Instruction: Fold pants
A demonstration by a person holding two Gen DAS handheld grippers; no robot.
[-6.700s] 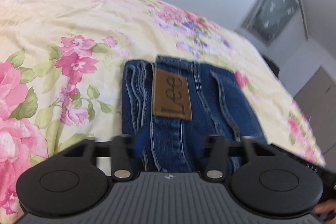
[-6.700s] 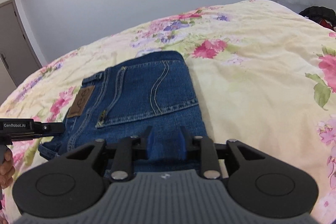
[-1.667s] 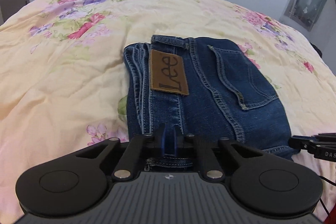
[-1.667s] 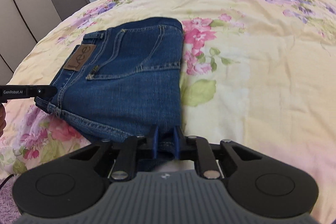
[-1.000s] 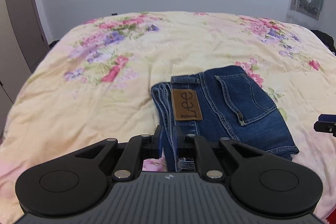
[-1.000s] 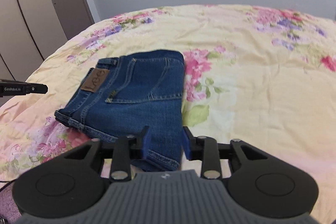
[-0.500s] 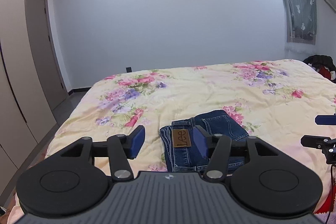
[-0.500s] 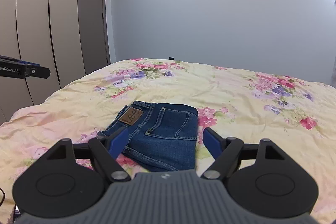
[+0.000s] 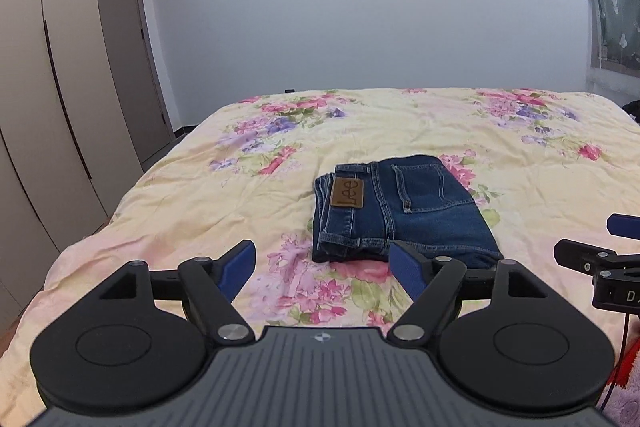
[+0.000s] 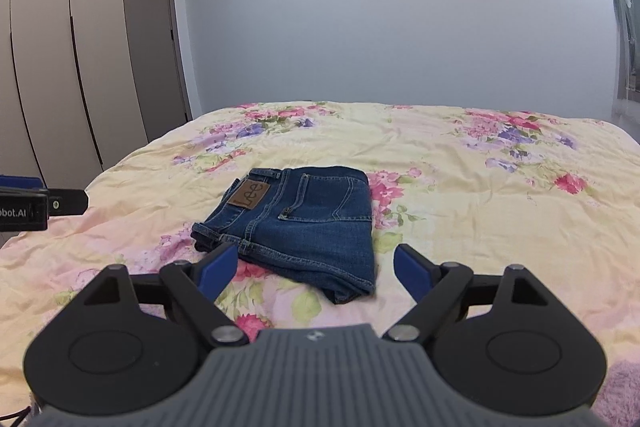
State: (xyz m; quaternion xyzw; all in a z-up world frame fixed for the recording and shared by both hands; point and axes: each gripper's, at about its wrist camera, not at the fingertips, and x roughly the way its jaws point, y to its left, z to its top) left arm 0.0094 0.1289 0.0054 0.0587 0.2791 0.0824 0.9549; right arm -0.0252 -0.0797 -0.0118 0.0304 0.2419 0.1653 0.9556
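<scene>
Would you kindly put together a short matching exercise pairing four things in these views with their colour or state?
Things:
1. jeans
2. leather patch
3. left gripper
4. bedspread

States:
A. brown, lettered "Lee"
B. pale yellow with pink and purple flowers
C. folded into a compact blue stack
D. open, holding nothing

Pairs: 1-C, 2-A, 3-D, 4-B

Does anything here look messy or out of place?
Nothing stands out. The jeans lie folded in a compact stack on the bed, and both grippers, left and right, are open and off them.
</scene>
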